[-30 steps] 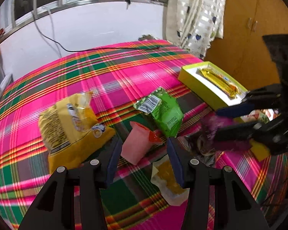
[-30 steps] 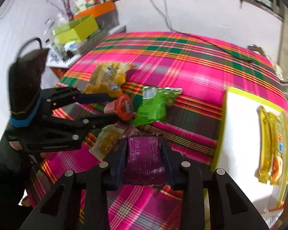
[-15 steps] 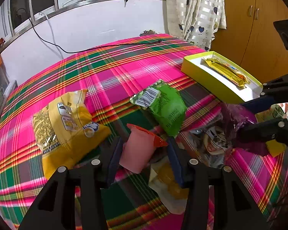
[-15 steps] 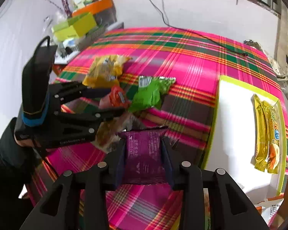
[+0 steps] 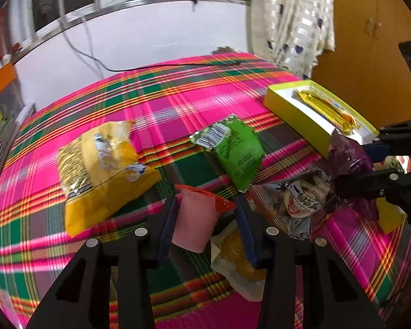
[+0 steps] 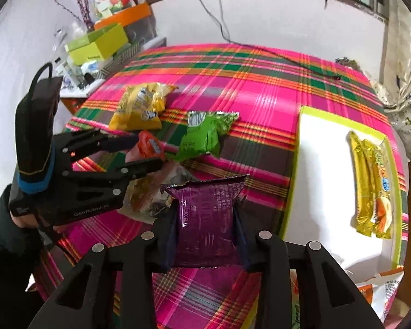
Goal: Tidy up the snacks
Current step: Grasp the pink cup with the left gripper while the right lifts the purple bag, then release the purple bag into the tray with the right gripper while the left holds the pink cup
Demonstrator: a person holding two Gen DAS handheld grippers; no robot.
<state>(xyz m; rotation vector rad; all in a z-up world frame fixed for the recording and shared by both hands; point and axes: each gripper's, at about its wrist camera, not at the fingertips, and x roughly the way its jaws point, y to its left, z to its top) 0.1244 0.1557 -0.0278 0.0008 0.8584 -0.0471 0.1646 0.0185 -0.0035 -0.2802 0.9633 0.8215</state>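
My left gripper point(image 5: 205, 208) straddles a pink cup point(image 5: 194, 219) with an orange lid that lies on the plaid cloth. Its jaws are closing; the left pad is at the cup's side and the right pad is near the lid's rim. In the right wrist view that cup point(image 6: 150, 146) sits between the left gripper's point(image 6: 148, 150) fingers. My right gripper point(image 6: 205, 213) is shut on a purple packet point(image 6: 205, 200) and still squeezing it. It holds the purple packet point(image 5: 348, 159) just short of a yellow-green box point(image 6: 293, 164). Yellow bars point(image 6: 370, 186) lie in the box.
A green packet point(image 5: 238, 150), a yellow bag point(image 5: 101, 170), a clear pack with yellow filling point(image 5: 238, 263) and a round-label packet point(image 5: 298, 200) lie on the cloth. A black cable point(image 5: 178, 65) crosses the far side. More packets point(image 6: 383, 290) sit by the box's near corner.
The left jaws have narrowed around the pink cup. The purple packet has come up off the cloth in the right gripper, uncovering the round-label packet beneath it.
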